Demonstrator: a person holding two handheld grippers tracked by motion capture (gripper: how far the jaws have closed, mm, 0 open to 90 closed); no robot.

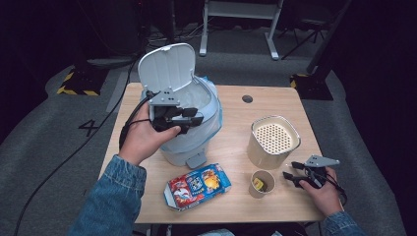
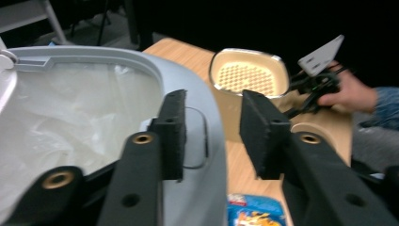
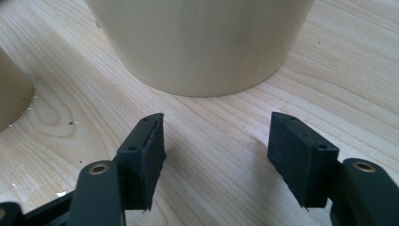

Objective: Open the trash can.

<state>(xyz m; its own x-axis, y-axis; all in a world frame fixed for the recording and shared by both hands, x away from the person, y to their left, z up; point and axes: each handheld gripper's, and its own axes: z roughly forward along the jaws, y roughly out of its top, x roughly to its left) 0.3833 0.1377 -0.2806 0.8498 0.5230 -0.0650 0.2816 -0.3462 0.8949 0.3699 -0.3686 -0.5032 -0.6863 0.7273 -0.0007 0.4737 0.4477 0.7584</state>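
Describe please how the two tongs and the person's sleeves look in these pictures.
Both tongs are black, each with two flat jaws faced in dark foam-like pads and brass-coloured rivets at the joints. The left tongs and right tongs each carry a grey three-cornered plate with small holes on top. A black cable trails from each. The person wears blue denim sleeves.

We see the right hand-held gripper (image 3: 214, 160) low over the pale wooden table (image 3: 339, 80), its two black jaws spread wide with bare wood between them. Just ahead stands a cream container (image 3: 202, 42), apart from the jaws, and the curved edge of a tan cup (image 3: 11, 94) sits at the left.
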